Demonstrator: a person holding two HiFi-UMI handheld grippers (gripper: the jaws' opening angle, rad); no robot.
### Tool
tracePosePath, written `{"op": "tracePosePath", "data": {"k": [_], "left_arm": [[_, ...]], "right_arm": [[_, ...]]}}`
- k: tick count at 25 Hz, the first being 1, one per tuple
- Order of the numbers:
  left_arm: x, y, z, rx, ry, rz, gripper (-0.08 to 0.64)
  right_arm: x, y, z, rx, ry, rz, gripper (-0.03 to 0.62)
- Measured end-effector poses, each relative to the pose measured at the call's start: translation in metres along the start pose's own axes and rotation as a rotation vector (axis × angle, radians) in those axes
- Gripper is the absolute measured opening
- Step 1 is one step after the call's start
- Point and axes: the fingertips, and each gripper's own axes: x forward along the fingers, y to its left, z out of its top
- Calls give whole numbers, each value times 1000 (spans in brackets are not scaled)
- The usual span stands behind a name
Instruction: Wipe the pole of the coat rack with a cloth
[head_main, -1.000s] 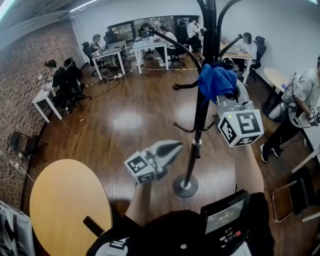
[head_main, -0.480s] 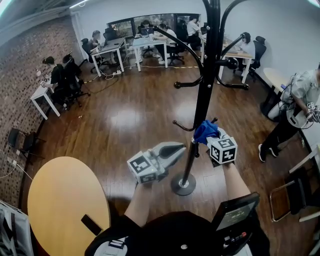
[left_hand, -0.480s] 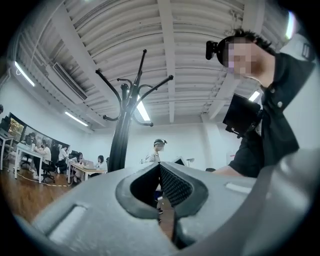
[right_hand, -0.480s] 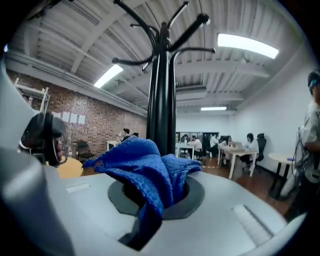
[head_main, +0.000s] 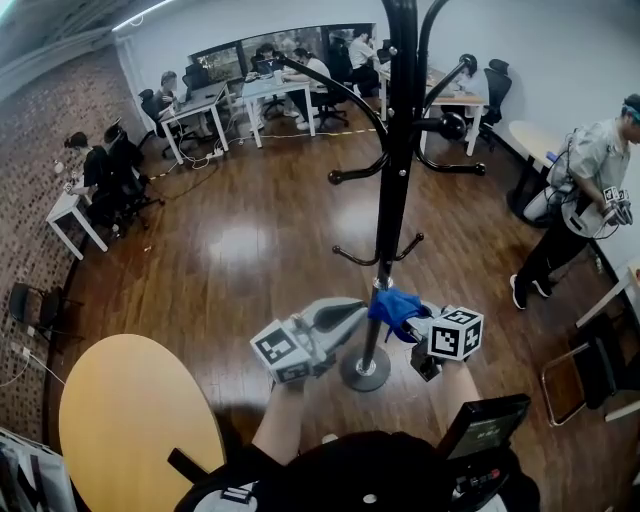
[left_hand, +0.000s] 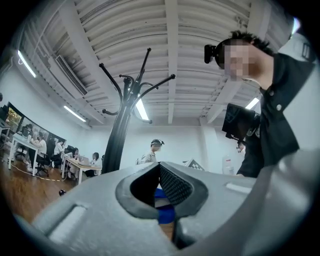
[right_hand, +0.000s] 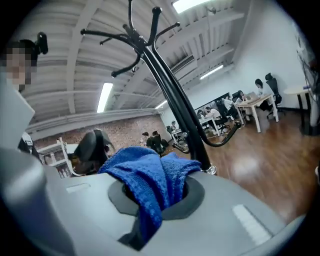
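Coat rack (head_main: 392, 180) top is running off head view's upper edge. Cloth (head_main: 394, 306) is covering right tool (head_main: 410, 322) tips and its contact with rack.

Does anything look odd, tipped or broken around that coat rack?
Nothing stands out. The coat rack stands on its base, and the blue cloth is pinched in the right gripper, low against the pole.

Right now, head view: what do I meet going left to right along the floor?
Round table → left gripper → coat rack base → right gripper, holding the cloth → standing person.
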Motion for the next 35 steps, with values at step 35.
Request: {"op": "tracePosePath", "data": {"k": [35], "left_arm": [[141,-14,23,231,-47,735,-3]], "right_arm": [[-62,-45,156,-271,-225,493,34]]}}
